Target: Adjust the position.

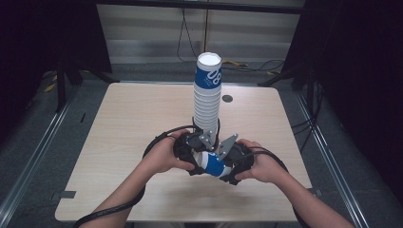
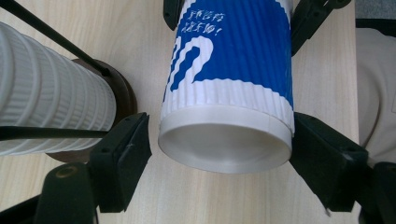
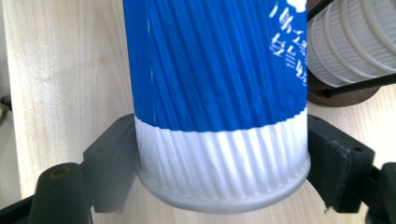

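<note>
right now, a blue and white paper cup (image 1: 215, 165) is held lying on its side, low over the wooden table (image 1: 128, 123), between the two grippers. it is seen near the front edge of the table, just in front of a tall stack of cups (image 1: 207, 92) that stands upright on a dark round base (image 2: 122, 93).

the right gripper (image 1: 230, 164) is closed on the cup. in the right gripper view its two black jaws are pressed against the white ribbed band at one end of the cup (image 3: 219, 93), one on each side.

the left gripper (image 1: 192, 154) is placed around the other end of the cup (image 2: 229, 93). in the left gripper view one jaw is seen touching the white rim, but a small gap is left between the other jaw and the rim, so the cup is not squeezed by it. its jaws are not wide apart.

each gripper is held by a hand, and black cables are trailed back from them
</note>
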The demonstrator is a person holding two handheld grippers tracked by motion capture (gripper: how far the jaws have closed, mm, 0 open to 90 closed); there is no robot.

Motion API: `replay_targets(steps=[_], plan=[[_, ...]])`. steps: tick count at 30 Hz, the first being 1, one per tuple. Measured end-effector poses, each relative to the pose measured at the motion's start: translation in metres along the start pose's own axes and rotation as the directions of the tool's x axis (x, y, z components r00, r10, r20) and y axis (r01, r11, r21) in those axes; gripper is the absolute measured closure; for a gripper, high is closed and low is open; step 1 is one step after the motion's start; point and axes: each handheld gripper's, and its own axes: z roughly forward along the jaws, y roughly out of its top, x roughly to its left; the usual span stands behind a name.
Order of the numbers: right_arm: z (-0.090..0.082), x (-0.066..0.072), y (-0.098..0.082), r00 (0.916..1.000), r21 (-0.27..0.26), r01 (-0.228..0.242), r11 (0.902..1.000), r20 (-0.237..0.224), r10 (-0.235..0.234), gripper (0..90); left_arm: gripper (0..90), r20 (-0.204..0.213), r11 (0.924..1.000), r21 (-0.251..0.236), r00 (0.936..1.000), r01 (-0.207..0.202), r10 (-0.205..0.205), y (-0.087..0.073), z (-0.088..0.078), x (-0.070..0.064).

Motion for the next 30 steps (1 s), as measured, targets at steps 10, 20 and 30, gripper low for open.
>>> replay_targets(steps=[10, 20, 30], plan=[[-0.001, 0.000, 0.000, 0.9999, -0.011, 0.006, 0.9999, 0.015, -0.006, 19.2, 28.5, 0.013, 1.0000, -0.006, 0.9999, 0.005, -0.005, 0.000, 0.004, -0.002], [-0.002, 0.001, 0.003, 0.9998, -0.021, 0.014, 0.9997, 0.012, -0.014, 19.2, 27.7, 0.013, 0.9998, -0.001, 0.9997, -0.020, 0.020, 0.000, 0.007, -0.002], [-0.003, 0.002, 0.004, 0.9995, -0.049, 0.028, 0.9984, 0.014, -0.028, 19.3, 28.1, 0.015, 0.9988, 0.044, 0.9997, -0.020, 0.019, -0.004, 0.013, -0.002]])
